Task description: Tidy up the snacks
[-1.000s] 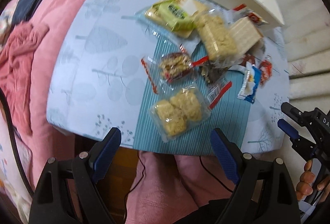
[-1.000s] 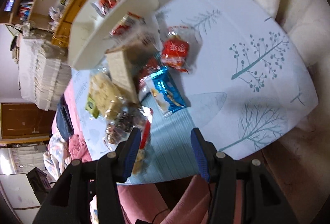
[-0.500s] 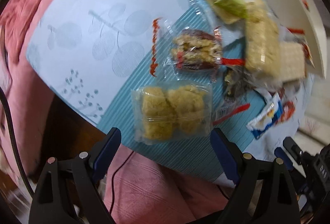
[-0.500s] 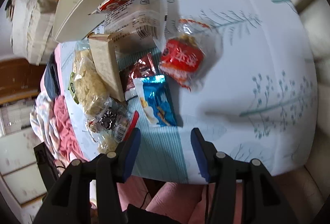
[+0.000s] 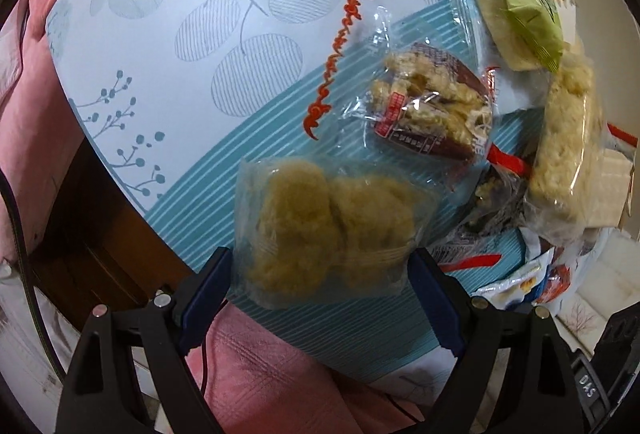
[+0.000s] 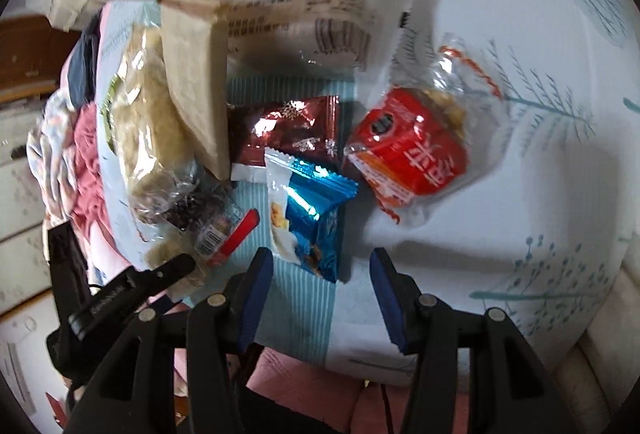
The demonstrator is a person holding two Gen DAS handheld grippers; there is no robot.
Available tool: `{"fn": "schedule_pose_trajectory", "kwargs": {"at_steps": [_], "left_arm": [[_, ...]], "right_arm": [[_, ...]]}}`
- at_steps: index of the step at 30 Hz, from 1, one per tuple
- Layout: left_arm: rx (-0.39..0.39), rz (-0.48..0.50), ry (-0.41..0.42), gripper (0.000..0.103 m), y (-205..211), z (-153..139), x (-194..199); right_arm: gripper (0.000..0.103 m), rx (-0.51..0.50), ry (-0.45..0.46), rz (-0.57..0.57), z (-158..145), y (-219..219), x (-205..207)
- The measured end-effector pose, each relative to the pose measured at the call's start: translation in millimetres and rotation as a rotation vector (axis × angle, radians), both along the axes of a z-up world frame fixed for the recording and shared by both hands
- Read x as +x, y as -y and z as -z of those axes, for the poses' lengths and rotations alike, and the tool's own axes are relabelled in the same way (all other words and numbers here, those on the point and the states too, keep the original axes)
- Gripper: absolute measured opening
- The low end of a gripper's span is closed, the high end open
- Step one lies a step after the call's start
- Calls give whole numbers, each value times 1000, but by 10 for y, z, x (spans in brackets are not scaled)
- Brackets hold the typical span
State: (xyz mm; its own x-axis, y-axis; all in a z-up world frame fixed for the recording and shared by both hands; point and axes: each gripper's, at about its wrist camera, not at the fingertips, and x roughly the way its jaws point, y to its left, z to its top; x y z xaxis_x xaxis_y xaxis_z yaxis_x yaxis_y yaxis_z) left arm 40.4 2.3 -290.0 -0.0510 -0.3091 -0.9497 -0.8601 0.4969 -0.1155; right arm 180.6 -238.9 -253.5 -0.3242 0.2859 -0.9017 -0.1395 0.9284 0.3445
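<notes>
Fingers (image 5: 208,286) of the left gripper (image 5: 320,290) stand wide apart, flanking the clear bag of pale cookies (image 5: 328,230) lying on the desk (image 5: 168,46).

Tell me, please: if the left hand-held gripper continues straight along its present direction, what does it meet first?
Most likely the clear pack of two yellowish cakes, which lies between the open fingers of the left hand-held gripper. Depth is hard to judge.
</notes>
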Motion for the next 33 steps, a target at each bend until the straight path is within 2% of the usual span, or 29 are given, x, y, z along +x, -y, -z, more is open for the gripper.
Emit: {"fn": "schedule_pose_trajectory", "kwargs": {"at_steps": [6, 9, 14, 18, 19, 26, 33], "left_arm": [[-12, -37, 19, 72, 10, 19, 10], [-14, -42, 33, 68, 19, -4, 14], [-20, -48, 43, 66, 47, -47, -13], [-10, -30, 37, 66, 78, -143, -65], [-5, -23, 38, 66, 86, -246, -99], [-15, -6, 52, 66, 187, -489, -91], [30, 79, 103, 66, 211, -976, 76]], "right_arm": [[51, -20, -2, -93, 75, -206, 18], [51, -39, 6, -135, 84, -317, -3], [50, -68, 37, -170, 71, -421, -10], [39, -105, 70, -181, 51, -480, -55], [39, -107, 73, -179, 48, -476, -49], [28, -75, 92, -155, 23, -359, -110], [27, -33, 20, -79, -10, -115, -171]]}}
